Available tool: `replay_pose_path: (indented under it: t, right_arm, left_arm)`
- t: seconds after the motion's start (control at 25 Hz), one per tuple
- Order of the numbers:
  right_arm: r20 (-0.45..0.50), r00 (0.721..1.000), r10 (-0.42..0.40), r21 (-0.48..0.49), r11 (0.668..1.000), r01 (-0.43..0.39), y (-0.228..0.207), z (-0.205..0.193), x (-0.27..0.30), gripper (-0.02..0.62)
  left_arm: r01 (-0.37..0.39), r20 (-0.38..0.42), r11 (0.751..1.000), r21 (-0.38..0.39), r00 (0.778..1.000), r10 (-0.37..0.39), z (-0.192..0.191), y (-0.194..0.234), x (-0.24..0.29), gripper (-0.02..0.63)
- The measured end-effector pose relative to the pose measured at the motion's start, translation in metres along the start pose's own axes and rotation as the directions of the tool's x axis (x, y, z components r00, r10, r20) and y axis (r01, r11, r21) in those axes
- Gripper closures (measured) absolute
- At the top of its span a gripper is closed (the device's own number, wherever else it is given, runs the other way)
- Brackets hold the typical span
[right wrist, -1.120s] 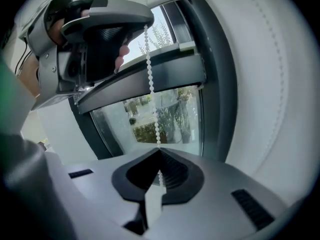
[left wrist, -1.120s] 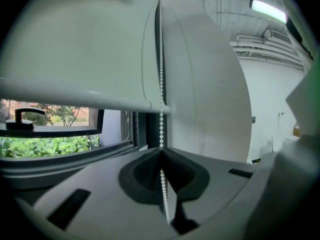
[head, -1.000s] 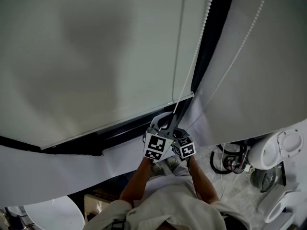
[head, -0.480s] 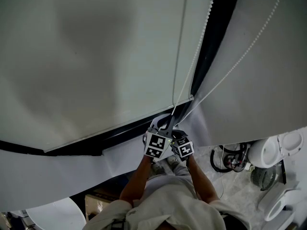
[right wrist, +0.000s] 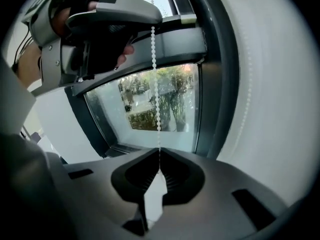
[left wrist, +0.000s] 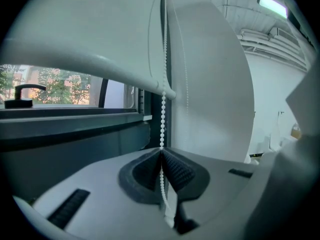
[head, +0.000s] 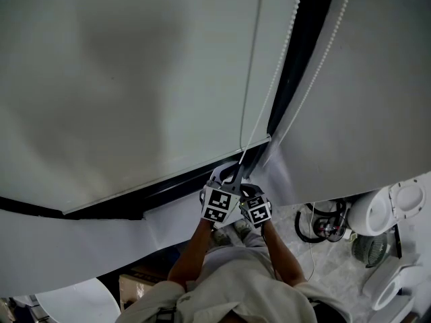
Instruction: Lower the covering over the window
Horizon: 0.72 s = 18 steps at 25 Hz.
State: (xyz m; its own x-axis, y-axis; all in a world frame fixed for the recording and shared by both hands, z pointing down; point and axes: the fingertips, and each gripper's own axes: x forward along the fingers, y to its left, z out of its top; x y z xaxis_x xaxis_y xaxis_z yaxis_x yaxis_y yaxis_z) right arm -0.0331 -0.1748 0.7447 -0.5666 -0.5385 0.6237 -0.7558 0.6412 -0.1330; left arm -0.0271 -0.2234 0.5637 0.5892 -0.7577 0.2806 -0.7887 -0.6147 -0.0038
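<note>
The vertical bead chain [left wrist: 163,109] is clamped by the left gripper [left wrist: 161,151], higher, and pinched by the right gripper [right wrist: 159,156], whose jaws were just easing open; the roller blind [head: 135,79] hangs part-lowered.

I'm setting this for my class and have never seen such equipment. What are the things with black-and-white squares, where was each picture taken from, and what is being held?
There is no robot here. A person holds a hand tool, called a gripper, in each hand, and the patterned cubes are parts of those tools. The head view comes from a camera on the person's head, looking down past a pale roller blind. The other two views come from cameras riding on each gripper. The left gripper is shut on the blind's bead chain, in front of the window. The right gripper pinches the chain lower down. Its jaws have just been opening slightly, with the chain between them and the pads seemingly pressing on it.
</note>
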Motion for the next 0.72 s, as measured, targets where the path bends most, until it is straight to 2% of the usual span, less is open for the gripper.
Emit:
replay_pose_path:
  t: [0.12,0.2,0.4,0.72]
  right_arm:
    - [0.012,1.0,-0.019,-0.031,0.999,0.019,0.001,0.003,-0.006,0.579]
    - [0.035,0.999,-0.022,-0.046,0.999,0.024,0.004,0.01,-0.014,0.543]
    - [0.13,0.991,-0.04,-0.059,0.997,0.048,0.01,0.039,-0.042,0.512]
    - [0.311,0.948,-0.062,-0.084,0.992,0.092,0.018,0.099,-0.104,0.523]
  left_arm:
    - [-0.004,0.001,1.0,0.014,1.0,0.004,0.0,0.0,-0.003,0.589]
    - [-0.006,0.015,1.0,0.016,1.0,0.006,0.002,0.0,-0.007,0.586]
    - [-0.015,0.059,1.0,-0.006,0.998,0.015,0.01,0.002,-0.022,0.532]
    - [-0.049,0.124,0.999,0.003,0.991,0.048,0.022,0.002,-0.054,0.532]
